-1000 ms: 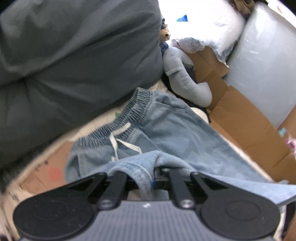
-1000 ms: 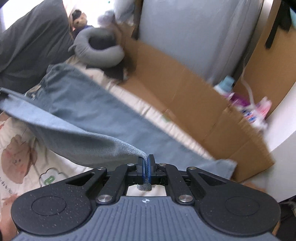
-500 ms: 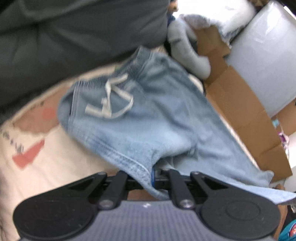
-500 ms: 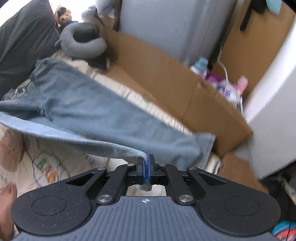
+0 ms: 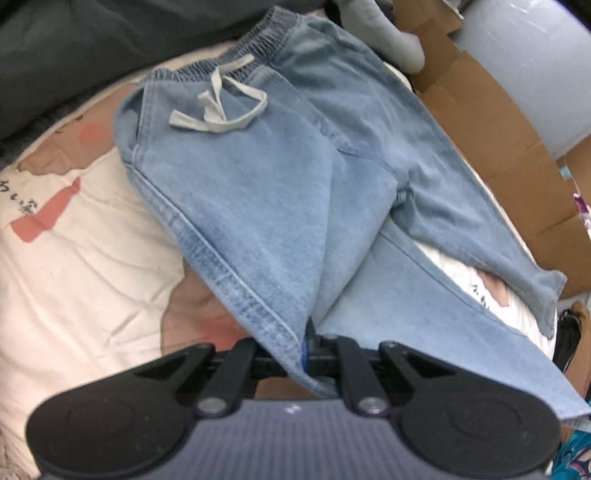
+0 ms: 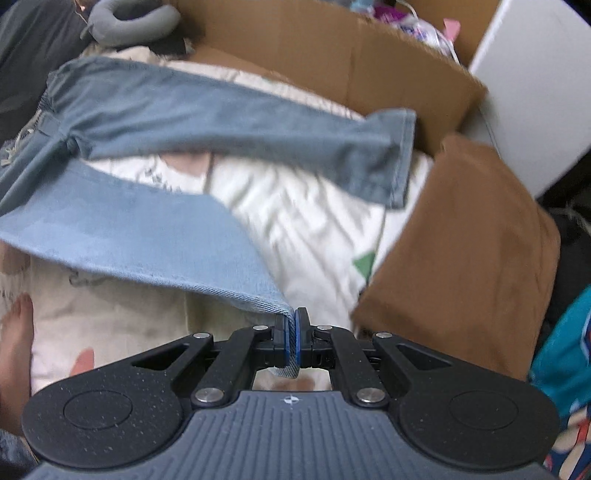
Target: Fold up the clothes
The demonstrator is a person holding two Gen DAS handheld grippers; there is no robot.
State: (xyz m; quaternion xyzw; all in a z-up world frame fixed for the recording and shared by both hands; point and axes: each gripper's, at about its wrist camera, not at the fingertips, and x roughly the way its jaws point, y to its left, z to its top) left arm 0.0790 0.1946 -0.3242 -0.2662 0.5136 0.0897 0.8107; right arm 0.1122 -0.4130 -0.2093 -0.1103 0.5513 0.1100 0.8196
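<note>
Light blue denim trousers (image 5: 280, 177) with an elastic waistband and a white drawstring (image 5: 218, 107) lie spread on a cream printed bedsheet (image 5: 81, 258). My left gripper (image 5: 304, 347) is shut on the side seam of the near leg, close to the hip. My right gripper (image 6: 291, 332) is shut on the hem corner of that same leg (image 6: 147, 236), which hangs lifted above the sheet. The far leg (image 6: 229, 122) lies flat across the sheet, its hem near a cardboard box.
A dark grey duvet (image 5: 92, 40) lies past the waistband. A grey neck pillow (image 6: 129, 22) sits at the far end. Cardboard boxes (image 6: 332, 51) line the far side. A brown cloth (image 6: 461, 251) lies to the right. A bare foot (image 6: 18, 332) rests at the left.
Both grippers have come down and toward the near side, still gripping the leg. The trousers have been drawn out flatter on the sheet, and both views now look more steeply down.
</note>
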